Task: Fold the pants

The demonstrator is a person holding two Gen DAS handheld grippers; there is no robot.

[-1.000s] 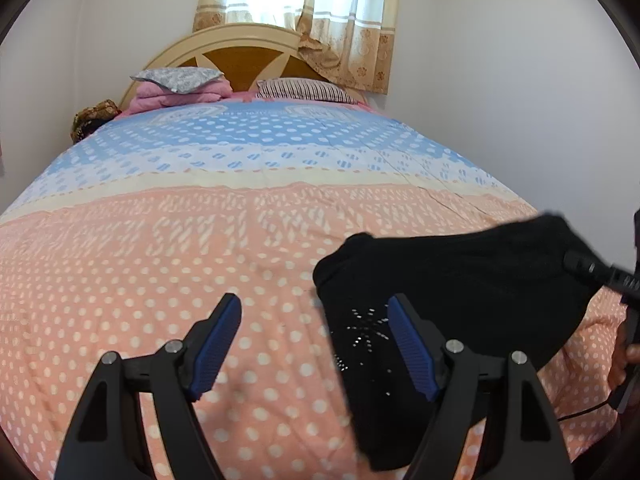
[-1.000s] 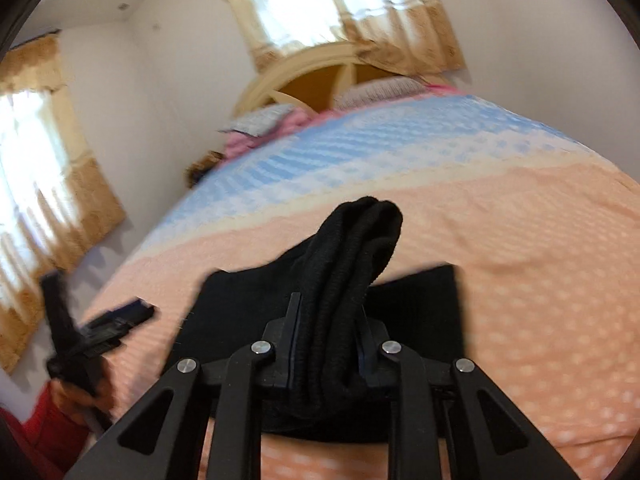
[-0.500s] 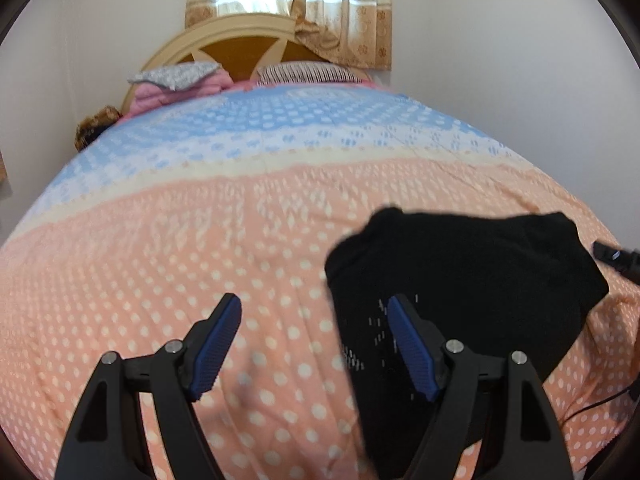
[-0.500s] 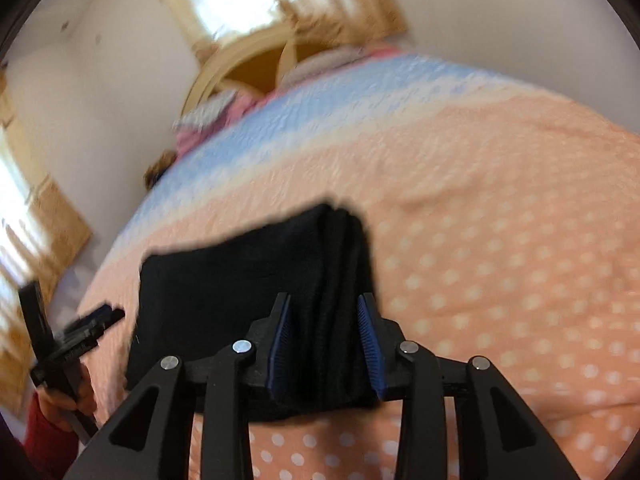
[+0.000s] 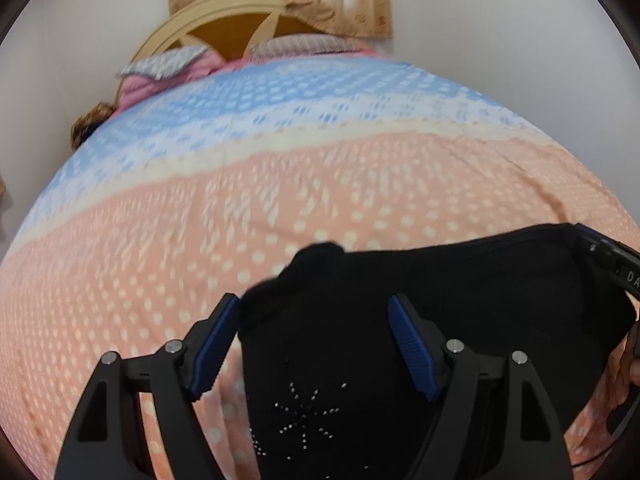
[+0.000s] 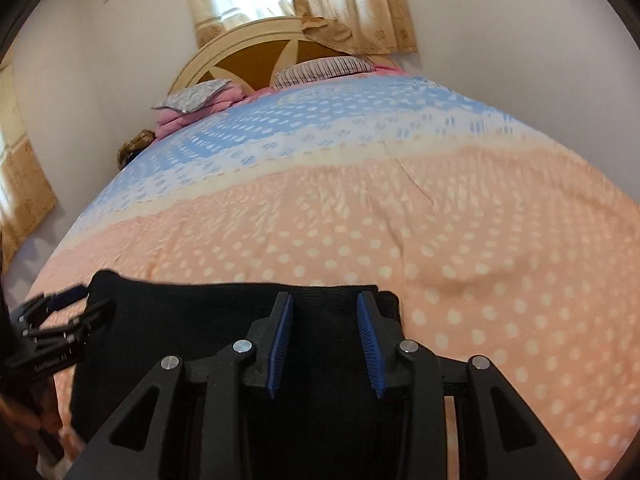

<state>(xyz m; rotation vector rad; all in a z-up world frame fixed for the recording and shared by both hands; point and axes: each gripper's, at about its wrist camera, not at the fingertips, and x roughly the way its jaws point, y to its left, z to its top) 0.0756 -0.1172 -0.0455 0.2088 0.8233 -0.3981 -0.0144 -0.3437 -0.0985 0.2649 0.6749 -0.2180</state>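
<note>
**Spotter:** Where are the pants?

**Me:** I have the black pants lying folded on the bedspread, on its pink dotted part at the end far from the headboard. From my left camera they fill the lower right. There is a small starburst of pale studs on the cloth near the bottom edge.

**Spotter:** Left gripper?

**Me:** My left gripper has its jaws spread wide over the pants' left edge. The left blue pad sits above the bedspread just beside the cloth, the right pad over the black fabric. Nothing is clamped; it is released.

**Spotter:** And the right one?

**Me:** My right gripper hangs over the pants' right end, jaws partly apart. Black fabric shows between the pads, but I see a gap on each side, so the pads are not pressing on it. I call that let go.

**Spotter:** Anything else in view?

**Me:** Pillows and a pink folded blanket lie against the headboard, with curtains above it. From my right camera the left gripper shows at the pants' left end.
</note>
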